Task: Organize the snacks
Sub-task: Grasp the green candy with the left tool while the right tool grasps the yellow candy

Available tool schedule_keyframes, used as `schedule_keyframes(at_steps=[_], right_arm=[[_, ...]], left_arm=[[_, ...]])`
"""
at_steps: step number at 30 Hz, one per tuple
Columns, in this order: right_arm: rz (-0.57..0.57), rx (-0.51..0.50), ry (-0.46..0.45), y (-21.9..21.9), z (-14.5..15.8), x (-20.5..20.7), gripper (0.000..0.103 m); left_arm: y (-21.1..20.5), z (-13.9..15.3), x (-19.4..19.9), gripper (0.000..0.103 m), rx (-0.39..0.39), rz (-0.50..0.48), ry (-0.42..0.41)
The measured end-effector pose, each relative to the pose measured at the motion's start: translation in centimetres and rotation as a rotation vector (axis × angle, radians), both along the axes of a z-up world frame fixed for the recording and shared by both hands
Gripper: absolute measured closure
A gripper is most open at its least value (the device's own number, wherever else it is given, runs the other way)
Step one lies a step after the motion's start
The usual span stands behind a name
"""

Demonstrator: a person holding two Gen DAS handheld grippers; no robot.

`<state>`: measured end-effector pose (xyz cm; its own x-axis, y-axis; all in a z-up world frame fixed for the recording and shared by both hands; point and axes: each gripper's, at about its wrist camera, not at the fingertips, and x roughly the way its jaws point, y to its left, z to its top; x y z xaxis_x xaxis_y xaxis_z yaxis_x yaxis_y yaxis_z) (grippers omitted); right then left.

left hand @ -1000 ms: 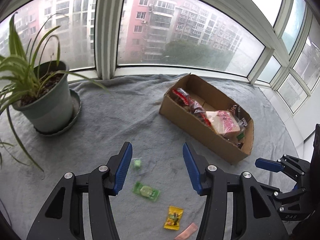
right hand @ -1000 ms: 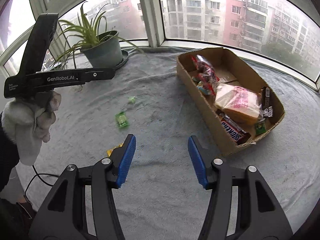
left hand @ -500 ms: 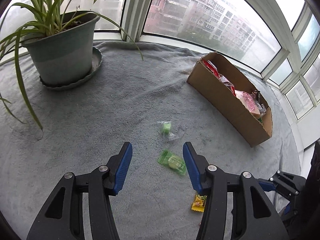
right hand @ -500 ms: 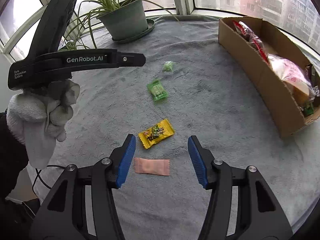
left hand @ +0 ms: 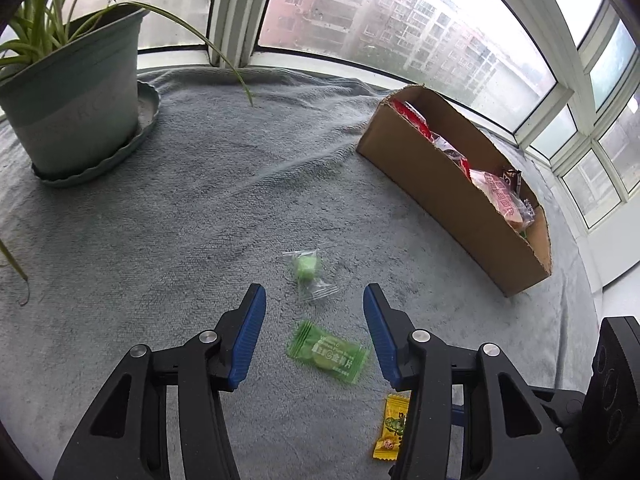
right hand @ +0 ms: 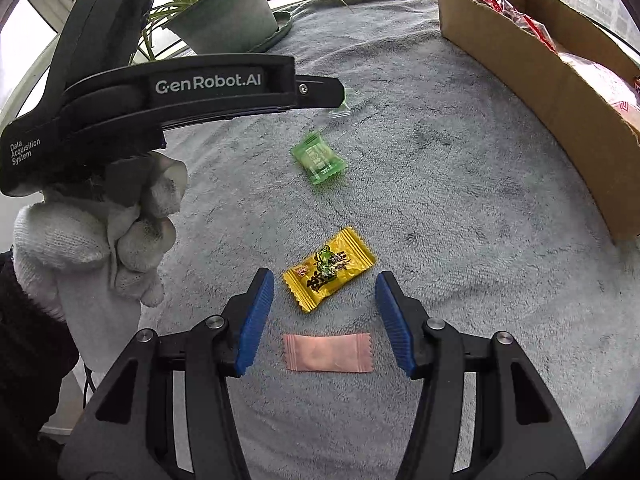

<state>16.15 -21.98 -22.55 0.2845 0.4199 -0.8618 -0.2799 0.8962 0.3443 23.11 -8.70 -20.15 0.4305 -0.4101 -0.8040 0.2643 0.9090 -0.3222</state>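
Loose sweets lie on a grey towel. In the left wrist view my left gripper [left hand: 314, 304] is open and empty, low over a clear-wrapped green candy [left hand: 307, 267] and a green packet [left hand: 328, 351]; a yellow packet [left hand: 394, 426] lies partly behind its right finger. In the right wrist view my right gripper [right hand: 325, 288] is open and empty, its jaws either side of the yellow packet [right hand: 330, 268], with a pink packet [right hand: 328, 353] just below and the green packet [right hand: 319, 157] further off. A cardboard box [left hand: 452, 192] with several snacks stands at right; it also shows in the right wrist view [right hand: 532, 80].
A potted spider plant [left hand: 68, 96] on a saucer stands at the far left by the window. The left gripper's body and a white-gloved hand [right hand: 100, 232] fill the left of the right wrist view. The towel's right edge drops off beyond the box.
Both grippers have come lower and closer to the loose sweets. The right gripper now frames the yellow packet; the left one is near the two green sweets.
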Motion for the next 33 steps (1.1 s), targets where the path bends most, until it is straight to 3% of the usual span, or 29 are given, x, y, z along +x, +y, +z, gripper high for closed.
schedule_keyframes(at_steps=[5,7,12,20,24,33], right_arm=[[-0.010,-0.017,-0.015,0.9,0.0,0.4,0.047],[-0.014,-0.027,-0.022,1.3,0.0,0.5,0.054],[0.019,-0.107,-0.060,2.6,0.1,0.2,0.055],[0.059,-0.236,-0.118,3.8,0.1,-0.3,0.075],[0.060,-0.222,-0.122,3.6,0.1,-0.4,0.078],[0.027,-0.160,-0.110,1.8,0.2,0.4,0.078]], left_arm=[[-0.6,-0.5,0.6,0.060,0.004,-0.012,0.000],[-0.7,-0.7,0.8,0.060,0.004,-0.011,0.000],[-1.2,-1.1,1.1,0.063,0.012,-0.017,-0.005],[-2.3,-1.4,1.7,0.074,0.068,-0.046,-0.037],[-2.5,-1.7,1.7,0.083,0.092,-0.047,-0.050],[-1.7,-1.3,1.3,0.087,0.075,-0.032,-0.071]])
